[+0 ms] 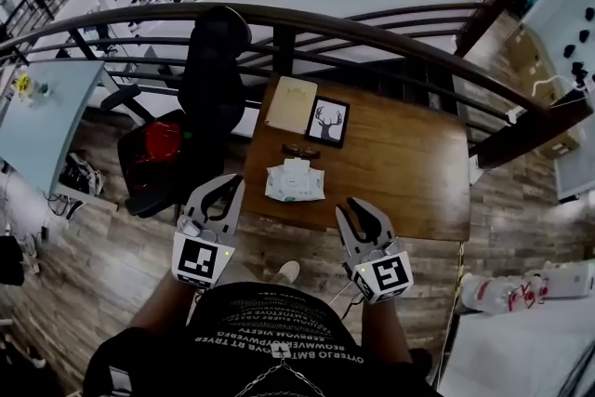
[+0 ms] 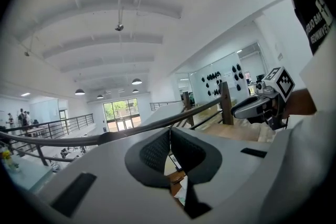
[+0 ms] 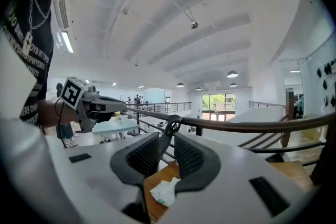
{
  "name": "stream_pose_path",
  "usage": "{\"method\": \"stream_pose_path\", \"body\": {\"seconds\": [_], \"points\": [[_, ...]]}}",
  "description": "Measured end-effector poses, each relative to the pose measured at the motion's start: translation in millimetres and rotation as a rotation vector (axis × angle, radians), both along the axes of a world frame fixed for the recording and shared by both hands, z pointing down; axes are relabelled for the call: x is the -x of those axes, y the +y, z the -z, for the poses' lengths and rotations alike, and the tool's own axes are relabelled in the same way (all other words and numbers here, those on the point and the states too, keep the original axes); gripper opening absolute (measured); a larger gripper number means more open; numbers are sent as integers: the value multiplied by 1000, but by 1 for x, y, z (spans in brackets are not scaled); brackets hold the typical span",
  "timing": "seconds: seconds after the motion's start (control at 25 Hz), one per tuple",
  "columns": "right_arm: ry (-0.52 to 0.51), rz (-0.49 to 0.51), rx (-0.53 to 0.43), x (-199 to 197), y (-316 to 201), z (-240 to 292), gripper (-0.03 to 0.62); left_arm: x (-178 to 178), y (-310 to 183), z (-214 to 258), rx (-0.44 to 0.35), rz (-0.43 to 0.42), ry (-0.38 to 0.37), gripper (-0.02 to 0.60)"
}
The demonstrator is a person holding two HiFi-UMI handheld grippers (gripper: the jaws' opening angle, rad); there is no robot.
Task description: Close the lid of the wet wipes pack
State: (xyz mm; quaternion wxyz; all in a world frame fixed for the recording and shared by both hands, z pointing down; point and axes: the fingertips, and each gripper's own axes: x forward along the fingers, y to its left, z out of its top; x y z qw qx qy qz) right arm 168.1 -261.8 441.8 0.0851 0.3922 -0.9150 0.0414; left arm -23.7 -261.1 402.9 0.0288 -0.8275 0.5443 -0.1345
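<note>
A: So which step is the person on?

B: Judging by the head view, the approach. The wet wipes pack (image 1: pixel 296 181) lies on the wooden table (image 1: pixel 409 172) at centre frame, and neither tool touches it. Whether its lid stands up is too small to tell

A: And the hands?

B: Both sit at the bottom of the frame, pointing near level toward the table. The left gripper (image 1: pixel 221 188), lower left, has its tips drawn together on nothing. The right gripper (image 1: pixel 363 211), lower right, shows a narrow gap, also empty

A: Next move?

B: Probably bringing one gripper over the pack and pressing the flap flat while the other steadies it
</note>
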Motion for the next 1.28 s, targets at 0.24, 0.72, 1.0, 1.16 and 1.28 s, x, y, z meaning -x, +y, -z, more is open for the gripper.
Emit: {"method": "stream_pose_path", "body": {"seconds": [0.24,0.72,1.0,1.16,1.28], "points": [[-24,29,8,-3,-12,0,95,7,0,-1,9,44,-26,29],[-8,31,36,18,-57,-11,95,26,-41,-10,35,49,-17,29],[29,-5,35,32,-106,-9,95,31,-107,-11,19,-18,9,29],[37,-26,49,42,-135,-16,95,37,-141,-15,13,-50,11,29],[46,-42,73,50,-157,-26,95,43,-161,-20,14,-69,2,29]]}}
